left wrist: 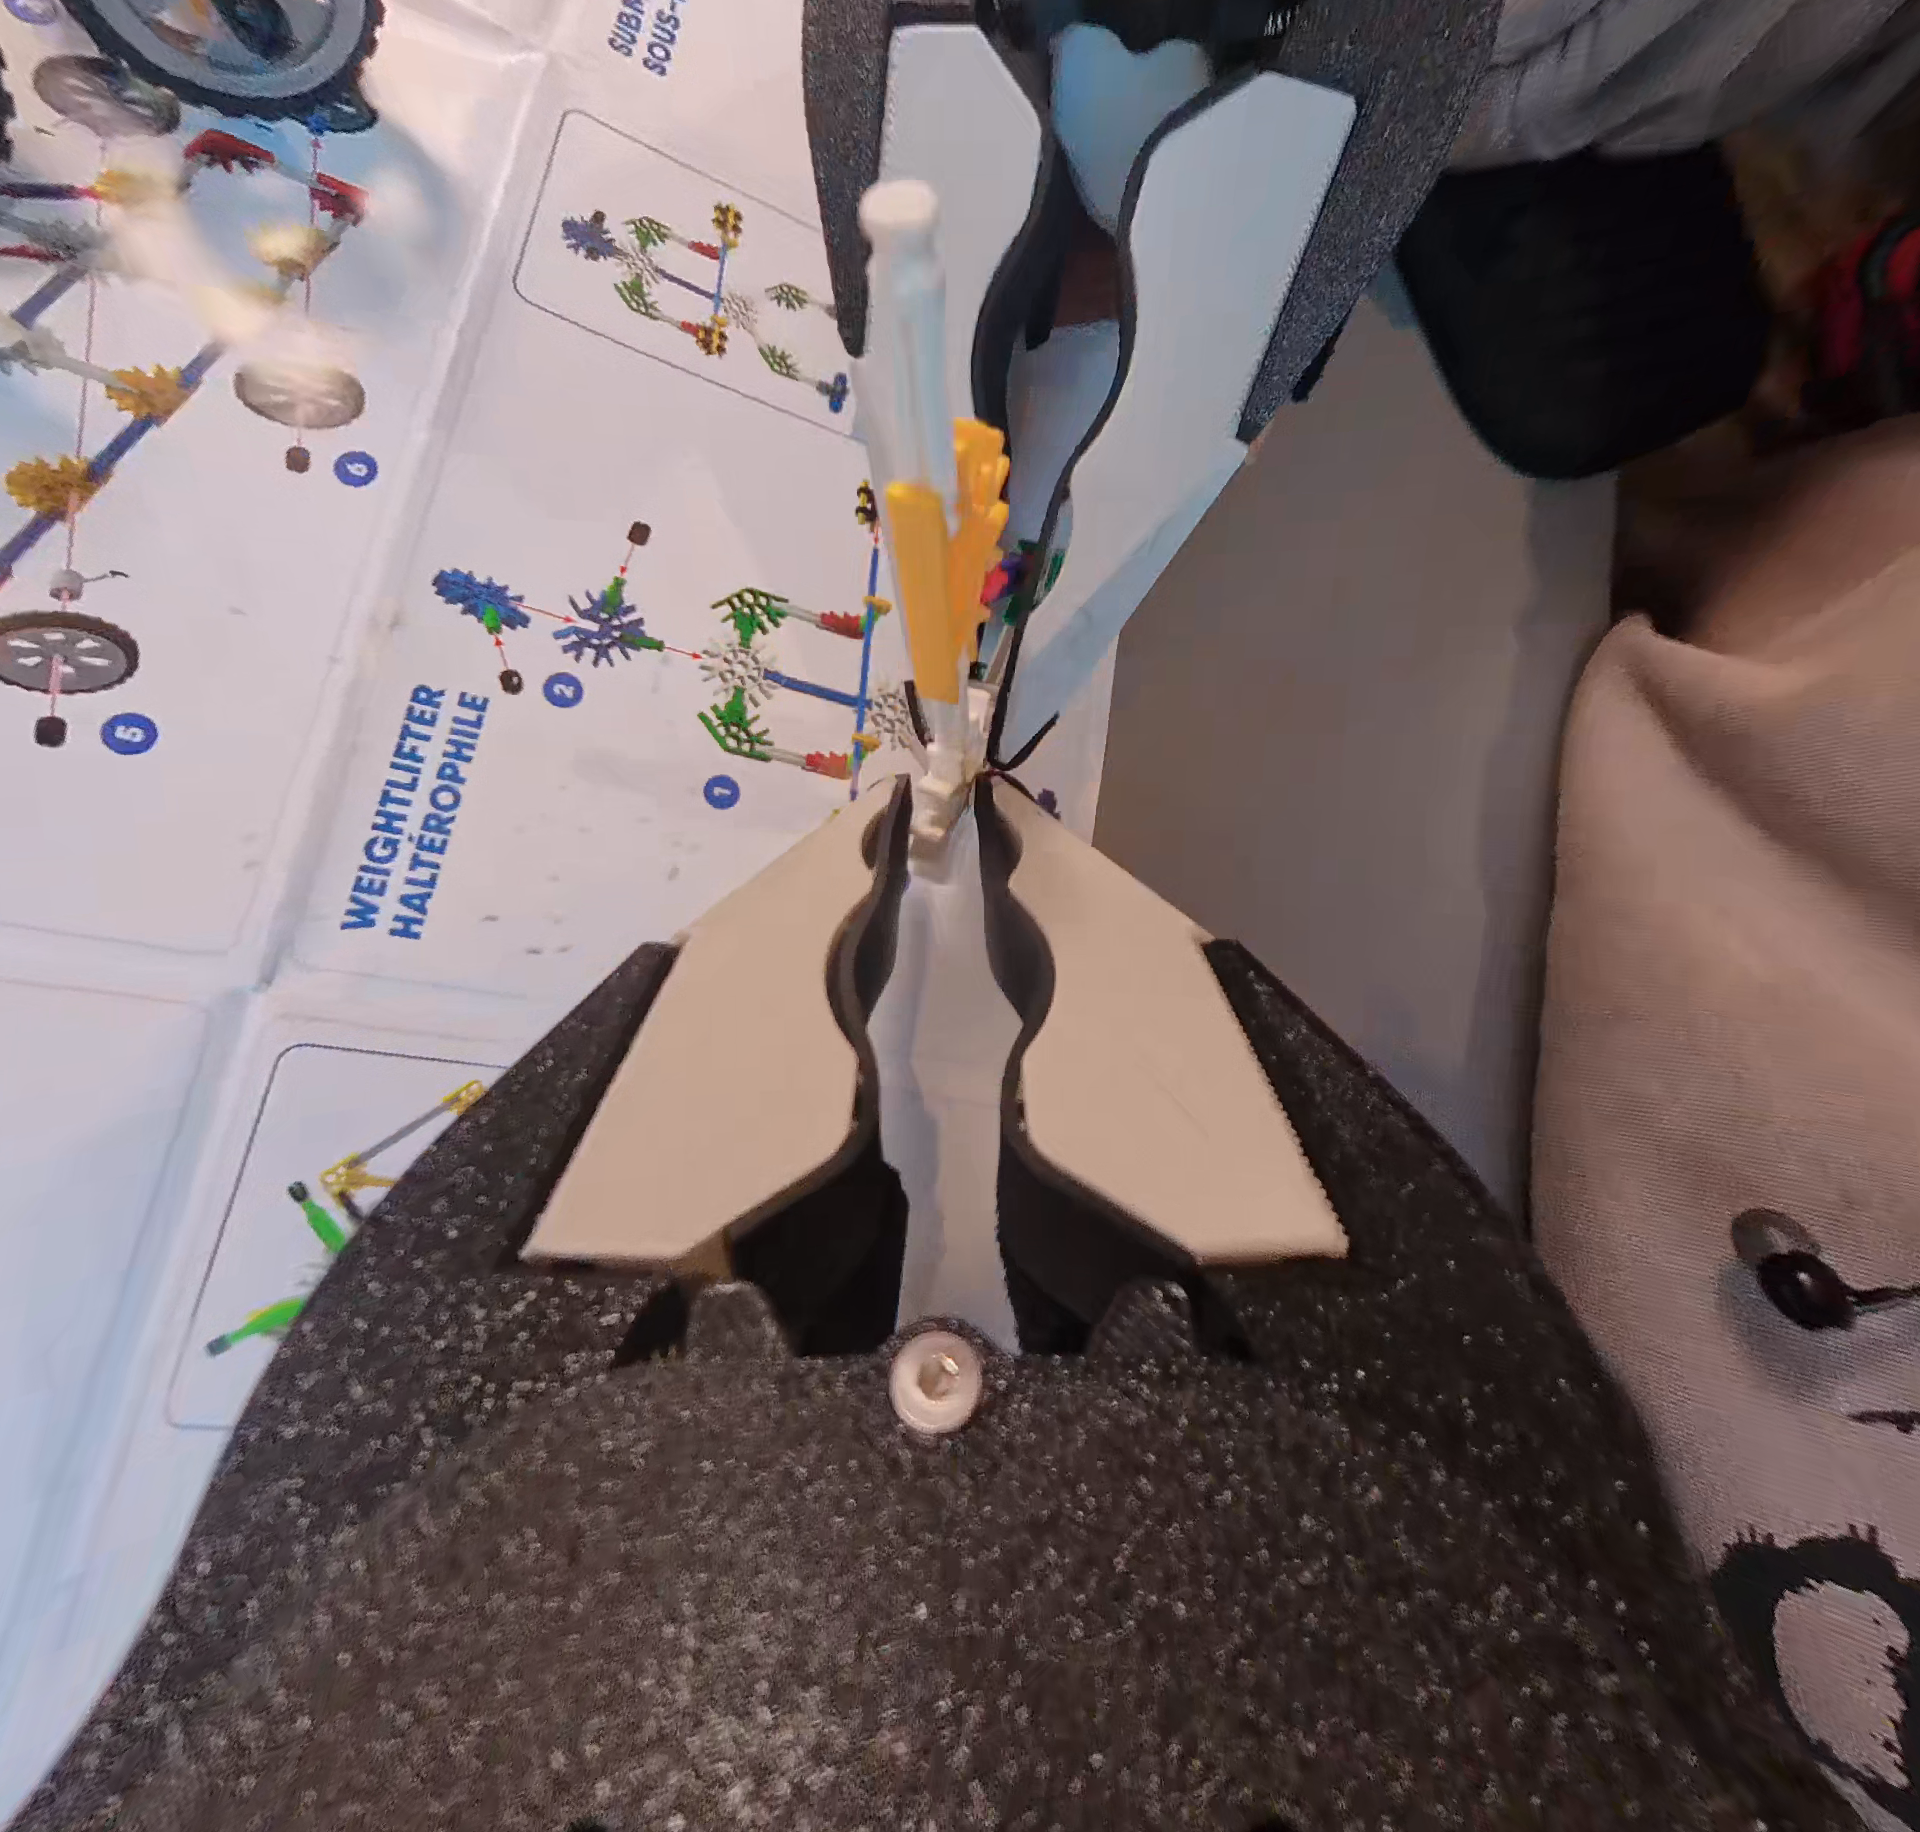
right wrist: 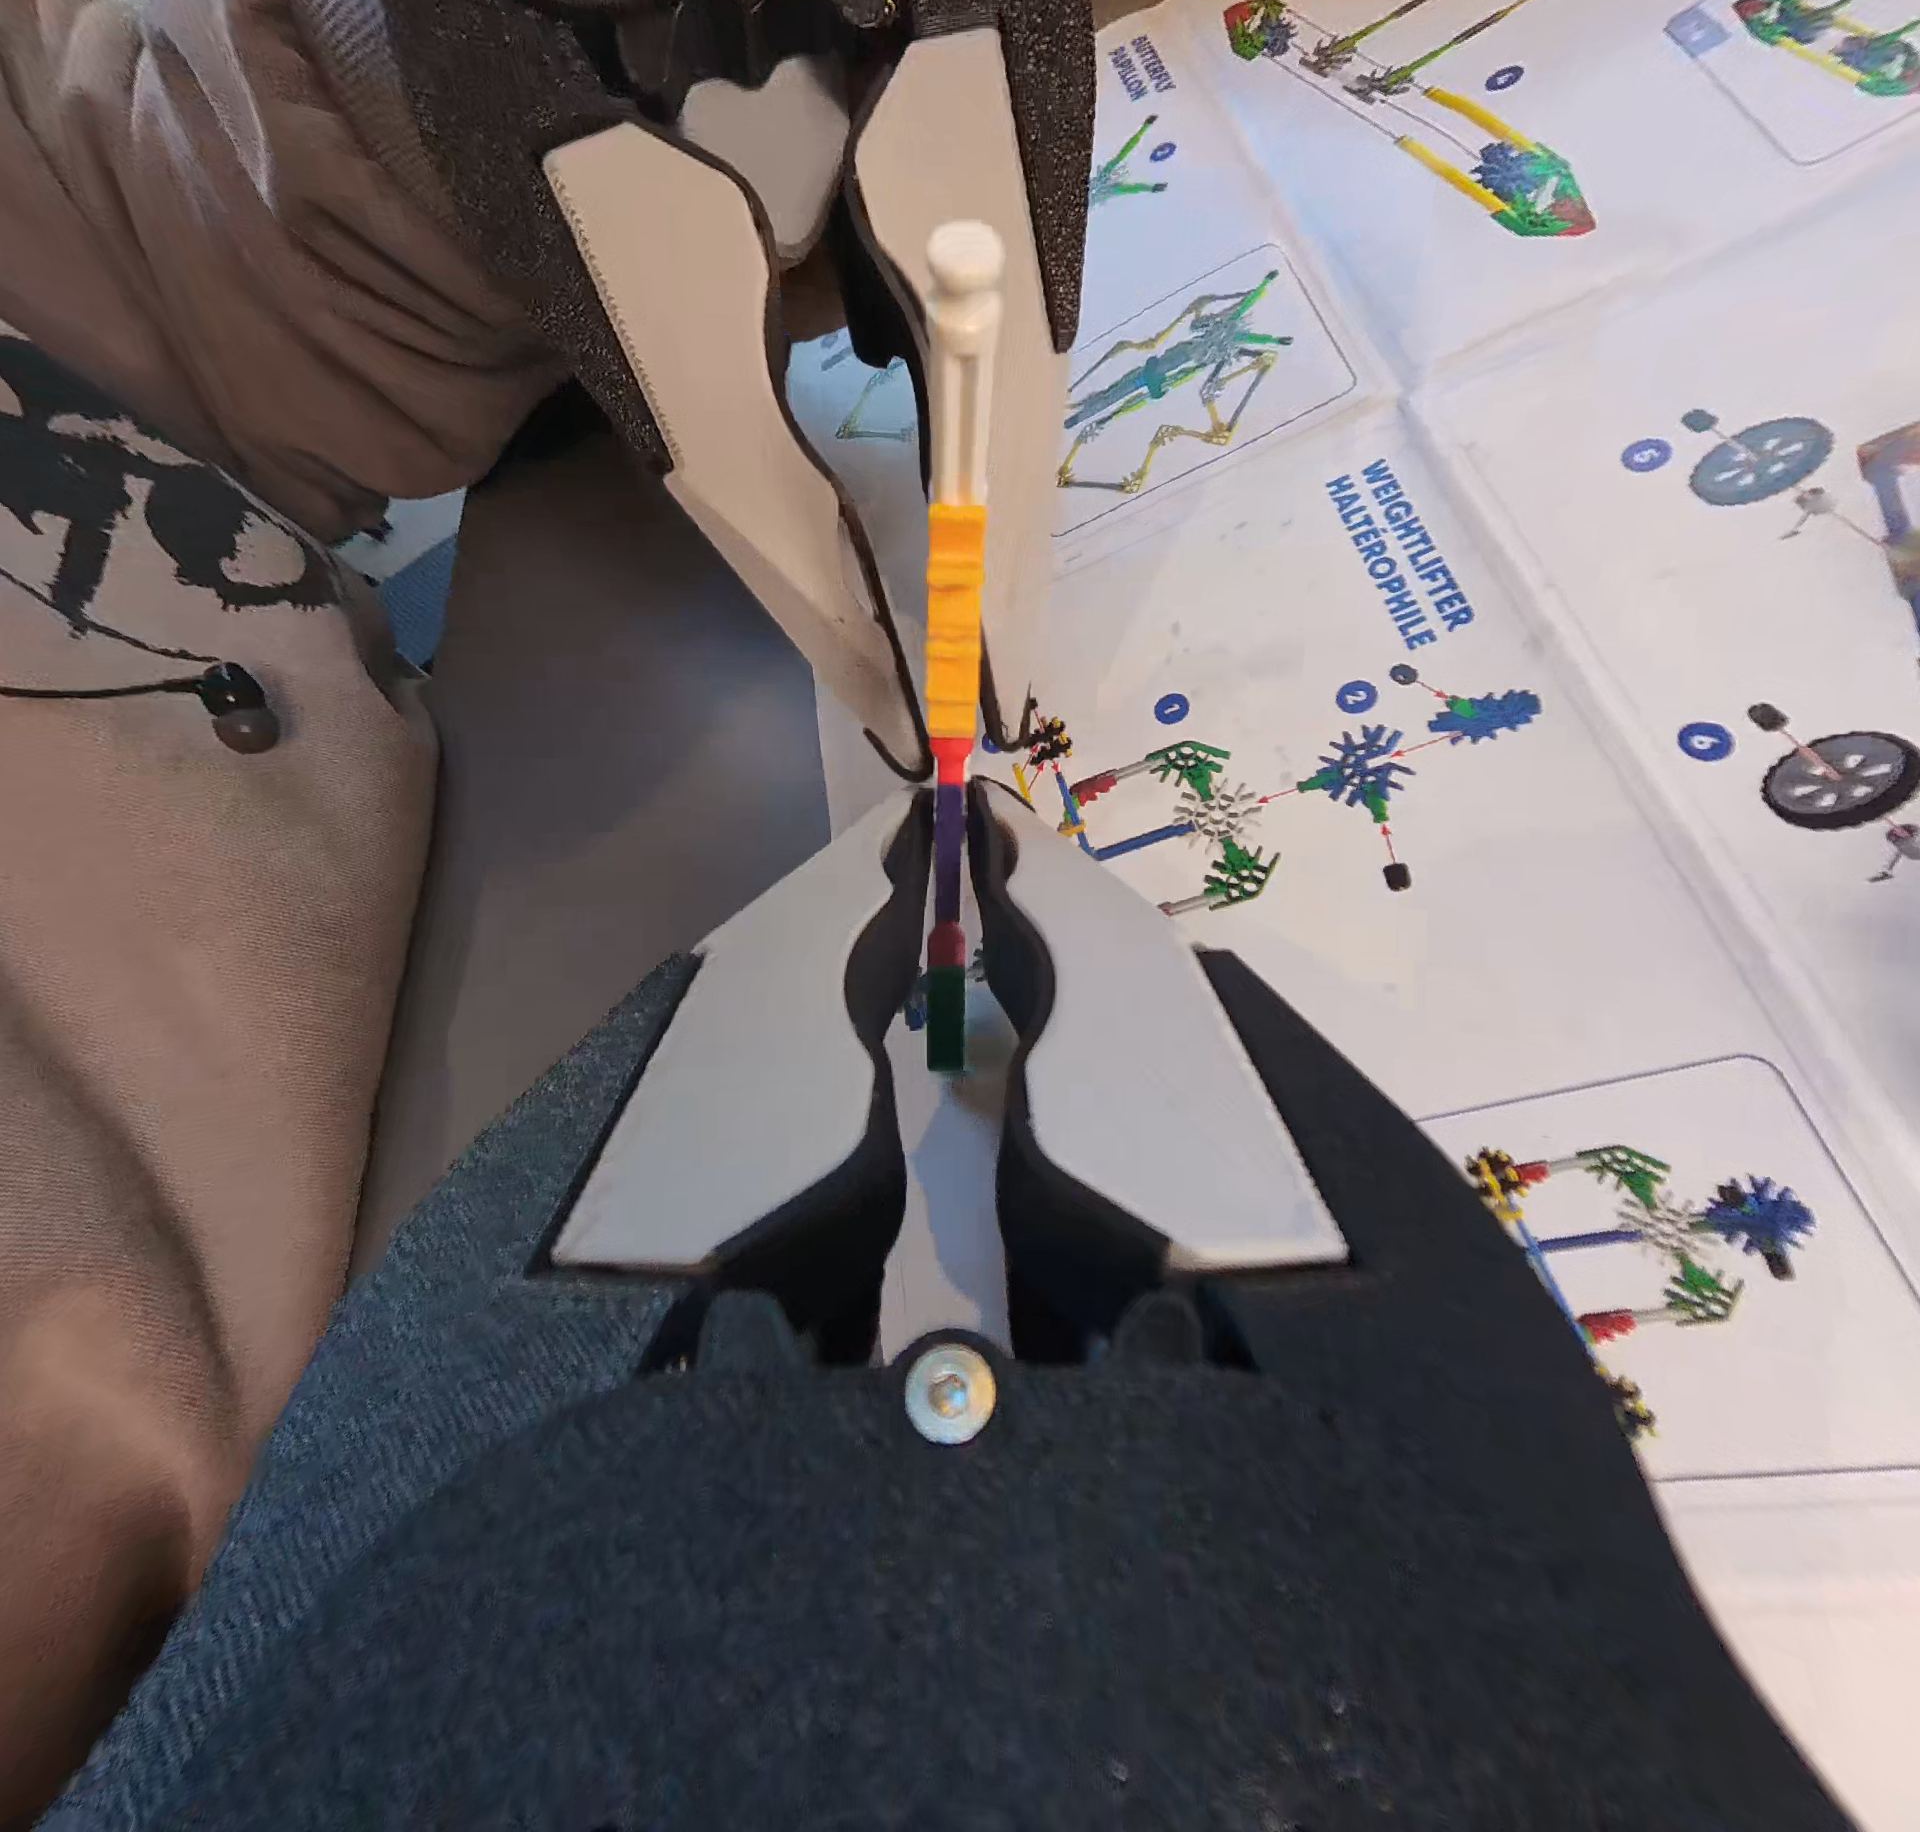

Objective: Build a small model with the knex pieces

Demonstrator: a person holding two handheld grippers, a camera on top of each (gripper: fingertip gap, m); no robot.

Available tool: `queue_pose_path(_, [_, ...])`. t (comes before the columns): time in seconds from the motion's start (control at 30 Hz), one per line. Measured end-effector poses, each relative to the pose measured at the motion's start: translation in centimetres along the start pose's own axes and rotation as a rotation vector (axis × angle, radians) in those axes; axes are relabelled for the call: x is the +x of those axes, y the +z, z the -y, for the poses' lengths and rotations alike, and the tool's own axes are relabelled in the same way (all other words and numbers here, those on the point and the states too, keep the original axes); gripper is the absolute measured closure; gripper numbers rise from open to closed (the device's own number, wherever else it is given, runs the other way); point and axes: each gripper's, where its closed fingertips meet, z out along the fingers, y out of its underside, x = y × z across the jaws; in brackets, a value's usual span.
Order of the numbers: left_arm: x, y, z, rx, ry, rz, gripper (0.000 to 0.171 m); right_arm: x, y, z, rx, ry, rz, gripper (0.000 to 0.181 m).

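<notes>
Over printed instruction sheet (left wrist: 312,847), left hand-held gripper (left wrist: 940,806) clamps white rod (left wrist: 909,348), right hand-held gripper (right wrist: 951,806) clamps purple connector (right wrist: 950,852)

each wrist camera looks forward along its own fingers, very close, down onto the instruction sheet (left wrist: 416,847) (right wrist: 1455,951). the two face each other tip to tip, sharing the toy rod assembly (left wrist: 935,577) (right wrist: 954,619) and the sheet's middle panels.

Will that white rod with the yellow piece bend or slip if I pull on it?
Probably stiff: the white rod stands straight past the yellow connector. It looks thin, smooth plastic, so likely light and slippery. The left gripper pinches only its tip, so it might pivot.
</notes>
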Motion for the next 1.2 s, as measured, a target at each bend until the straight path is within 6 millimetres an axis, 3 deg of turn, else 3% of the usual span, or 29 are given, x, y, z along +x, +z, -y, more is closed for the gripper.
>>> queue_pose_path(0.13, [0.0, 0.1, 0.3, 0.09, -0.05, -0.071, 0.165, 0.2, -0.1, 0.1, 0.018, 0.072, 0.012, 0.177])
queue_pose_path(0.27, [1.3, 0.2, -0.5, 0.001, -0.021, -0.152, 0.168, -0.7, 0.0, -0.3, -0.063, 0.038, 0.056, 0.17])
queue_pose_path(0.37, [1.9, -0.2, -0.7, -0.077, 0.018, -0.212, 0.168, -1.3, -0.4, 0.7, -0.088, -0.047, 0.086, 0.162])
queue_pose_path(0.47, [2.3, -0.4, -0.9, -0.161, 0.051, -0.279, 0.168, -1.9, -0.3, 0.6, -0.176, -0.143, 0.102, 0.162])
queue_pose_path(0.53, [2.5, -0.4, -0.7, -0.172, 0.053, -0.318, 0.168, -2.0, 0.2, -0.1, -0.222, -0.161, 0.098, 0.175])
queue_pose_path(0.6, [2.6, -0.4, -0.5, -0.144, 0.055, -0.339, 0.168, -2.1, 0.1, 0.0, -0.193, -0.096, 0.111, 0.176])
queue_pose_path(0.8, [1.9, -0.2, 0.0, 0.042, -0.039, -0.317, 0.165, -1.7, -0.1, -0.4, -0.015, 0.194, 0.087, 0.177])
queue_pose_path(1.0, [1.3, 0.3, -0.2, 0.016, -0.05, -0.269, 0.165, -0.9, -0.1, -0.8, -0.051, 0.134, 0.016, 0.176])
queue_pose_path(1.13, [1.3, -0.2, -0.5, 0.013, -0.035, -0.269, 0.168, -1.5, -1.3, -2.2, -0.141, 0.061, 0.04, 0.154])
queue_pose_path(1.2, [1.3, -0.4, -0.9, 0.013, -0.033, -0.271, 0.168, -1.3, -2.0, -2.8, -0.148, 0.047, 0.018, 0.156])
